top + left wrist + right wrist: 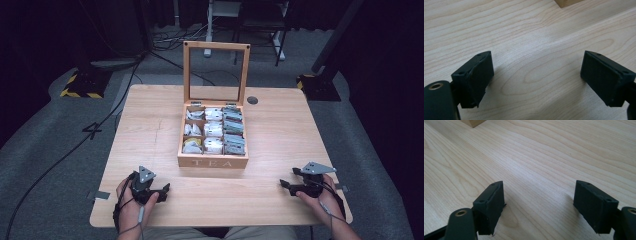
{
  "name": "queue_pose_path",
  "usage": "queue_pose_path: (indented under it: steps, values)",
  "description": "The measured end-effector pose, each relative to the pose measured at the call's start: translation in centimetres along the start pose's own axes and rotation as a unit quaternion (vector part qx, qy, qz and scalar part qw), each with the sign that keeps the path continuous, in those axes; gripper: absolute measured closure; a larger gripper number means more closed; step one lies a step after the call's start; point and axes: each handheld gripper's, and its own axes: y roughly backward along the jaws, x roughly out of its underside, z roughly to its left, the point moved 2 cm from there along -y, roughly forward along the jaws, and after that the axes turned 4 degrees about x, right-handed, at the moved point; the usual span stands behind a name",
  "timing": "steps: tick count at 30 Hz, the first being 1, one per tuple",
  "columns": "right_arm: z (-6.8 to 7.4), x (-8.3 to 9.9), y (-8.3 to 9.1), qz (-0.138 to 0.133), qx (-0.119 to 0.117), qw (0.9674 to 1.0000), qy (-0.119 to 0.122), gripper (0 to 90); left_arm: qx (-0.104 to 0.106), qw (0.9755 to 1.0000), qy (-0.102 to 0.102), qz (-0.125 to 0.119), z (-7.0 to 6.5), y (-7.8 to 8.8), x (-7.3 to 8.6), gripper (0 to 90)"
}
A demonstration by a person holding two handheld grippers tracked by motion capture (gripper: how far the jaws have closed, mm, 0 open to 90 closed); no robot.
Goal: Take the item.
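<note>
Wood in a pale grain forms the table, and at its centre a wooden tea box is set, the word TEA lettered on its front wall. Its glass-paned lid is raised upright at the 12 o'clock side. Inside, the box is divided into compartments, which are filled with tea bags in white and grey-green wrappers; one yellowish packet is seen in the compartment toward 7 o'clock.

At about 7 o'clock from the box, near the table's front edge, the left gripper is held in the person's left hand, resting on the tabletop. In the left gripper view its jaws are spread wide apart, with nothing but bare tabletop between them, and a corner of the box is seen at 12 o'clock.

At about 5 o'clock from the box, the right gripper is held in the right hand, also low on the table. In the right gripper view its jaws are likewise spread wide and empty, and a box corner is seen toward 11 o'clock. Both grippers are kept well apart from the box.

A dark round hole is set in the table at 1 o'clock from the box.
</note>
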Motion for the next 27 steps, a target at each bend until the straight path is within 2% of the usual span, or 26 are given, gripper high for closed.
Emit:
queue_pose_path:
  steps: [27]
  values:
    - [0.00, -0.03, -0.02, 0.000, -0.002, 1.0000, 0.000, 25.3, 0.003, 1.0000, -0.001, 0.002, 0.00, -0.06, -0.05, 10.2]
